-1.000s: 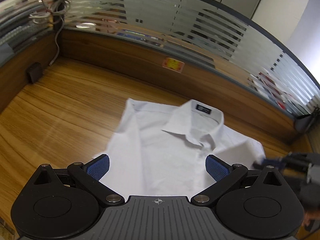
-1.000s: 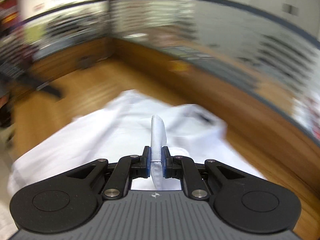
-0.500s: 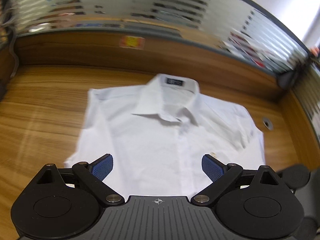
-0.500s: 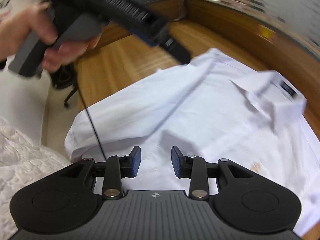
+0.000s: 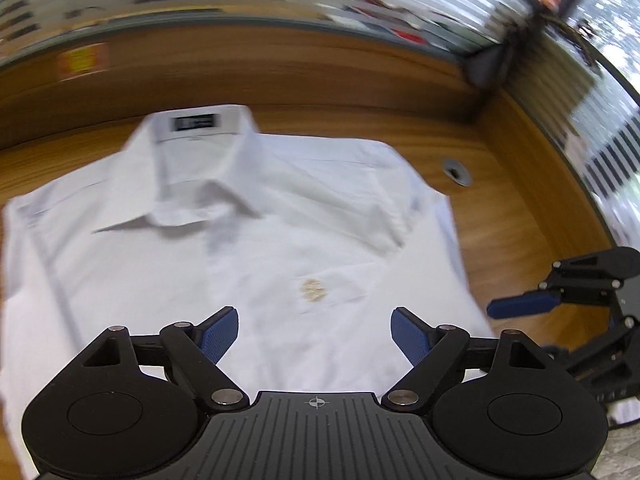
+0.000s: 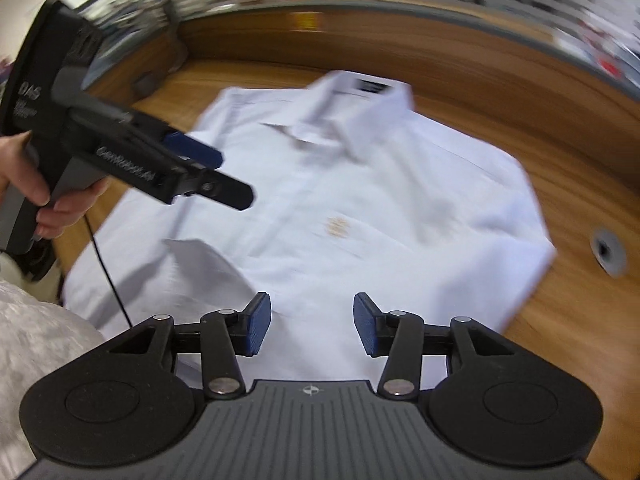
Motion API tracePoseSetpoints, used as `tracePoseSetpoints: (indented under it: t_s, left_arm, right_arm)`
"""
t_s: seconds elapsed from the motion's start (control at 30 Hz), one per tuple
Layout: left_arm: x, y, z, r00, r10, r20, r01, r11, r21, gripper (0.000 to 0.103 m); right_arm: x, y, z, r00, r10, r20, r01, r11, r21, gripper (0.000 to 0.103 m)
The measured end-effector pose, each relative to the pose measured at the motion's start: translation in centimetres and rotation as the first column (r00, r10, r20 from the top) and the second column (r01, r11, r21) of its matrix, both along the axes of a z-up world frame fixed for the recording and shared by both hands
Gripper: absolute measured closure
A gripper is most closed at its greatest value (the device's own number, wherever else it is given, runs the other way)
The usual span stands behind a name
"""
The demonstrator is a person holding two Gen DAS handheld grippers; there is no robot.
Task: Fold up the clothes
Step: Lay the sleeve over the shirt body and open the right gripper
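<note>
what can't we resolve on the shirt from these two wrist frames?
- Collar label text: motion blur, both views.
- Shirt hem: hidden behind the left gripper body in the left wrist view, behind the right gripper body in the right.
- Yellowish chest mark: stain or embroidery, too blurred.
- Shirt's left-hand edge: cut off by the frame edge, left wrist view.
</note>
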State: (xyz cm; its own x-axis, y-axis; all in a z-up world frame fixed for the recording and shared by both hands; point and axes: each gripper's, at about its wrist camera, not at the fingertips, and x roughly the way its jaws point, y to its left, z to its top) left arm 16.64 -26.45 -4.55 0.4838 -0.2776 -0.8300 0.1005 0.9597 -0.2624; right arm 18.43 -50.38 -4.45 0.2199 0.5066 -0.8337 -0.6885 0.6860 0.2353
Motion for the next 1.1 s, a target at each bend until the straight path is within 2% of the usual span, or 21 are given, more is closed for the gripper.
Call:
tracePoseSetpoints:
  t_s: [0.07, 0.23, 0.37, 0.53, 0.63, 0.9, 0.93, 0.97, 1.0, 1.03, 1.1]
  left_arm:
    - [0.9, -1.2, -0.6, 0.999, -0.039, -0.001, 0.039, 0.999, -0.005, 0.027]
    - [3.2, -3.8, -2.0, 0.992, -0.123, -0.005, 0.123, 0.992, -0.029, 0.033]
    - [5.1, -5.6, -2.8, 0.983, -0.181, -0.013, 0.180, 0.982, -0.047, 0.034]
    - [7.9, -7.5, -4.0, 0.975, -0.221, -0.036, 0.217, 0.973, -0.083, 0.038]
    - [9.5, -8.8, -4.7, 0.968, -0.245, -0.050, 0.239, 0.966, -0.103, 0.048]
    - [12.2, -11.9, -7.3, 0.948, -0.286, -0.139, 0.270, 0.955, -0.123, 0.049]
    - [12.2, -12.2, -7.5, 0.944, -0.295, -0.146, 0.279, 0.953, -0.120, 0.053]
    - [12.1, -12.5, -7.5, 0.941, -0.304, -0.146, 0.289, 0.950, -0.115, 0.067]
    - [11.9, -12.7, -7.4, 0.939, -0.312, -0.142, 0.298, 0.948, -0.111, 0.075]
    - [11.7, -12.7, -7.2, 0.939, -0.319, -0.130, 0.306, 0.946, -0.105, 0.088]
    - [11.0, -12.4, -6.1, 0.945, -0.312, -0.096, 0.302, 0.947, -0.107, 0.093]
  right_arm:
    - [0.2, -1.9, -0.4, 0.998, -0.060, -0.005, 0.060, 0.998, -0.018, 0.051]
    - [0.2, -5.2, -2.1, 0.984, -0.178, -0.010, 0.177, 0.982, -0.058, 0.051]
    - [0.1, -7.7, -3.3, 0.964, -0.264, -0.013, 0.262, 0.962, -0.082, 0.051]
    - [-0.5, -9.7, -4.1, 0.939, -0.344, -0.021, 0.341, 0.936, -0.090, 0.051]
    - [-0.9, -10.5, -4.6, 0.923, -0.384, -0.027, 0.380, 0.920, -0.093, 0.051]
    - [-1.6, -12.4, -5.8, 0.880, -0.472, -0.050, 0.465, 0.879, -0.103, 0.051]
    - [-1.6, -12.6, -6.0, 0.876, -0.479, -0.052, 0.473, 0.875, -0.105, 0.051]
    - [-1.7, -12.7, -6.1, 0.873, -0.486, -0.055, 0.478, 0.872, -0.107, 0.051]
    - [-1.7, -12.8, -6.2, 0.869, -0.492, -0.056, 0.484, 0.868, -0.109, 0.051]
    - [-1.8, -12.9, -6.4, 0.867, -0.496, -0.058, 0.488, 0.866, -0.109, 0.051]
    - [-1.8, -13.0, -6.6, 0.863, -0.502, -0.061, 0.494, 0.863, -0.109, 0.050]
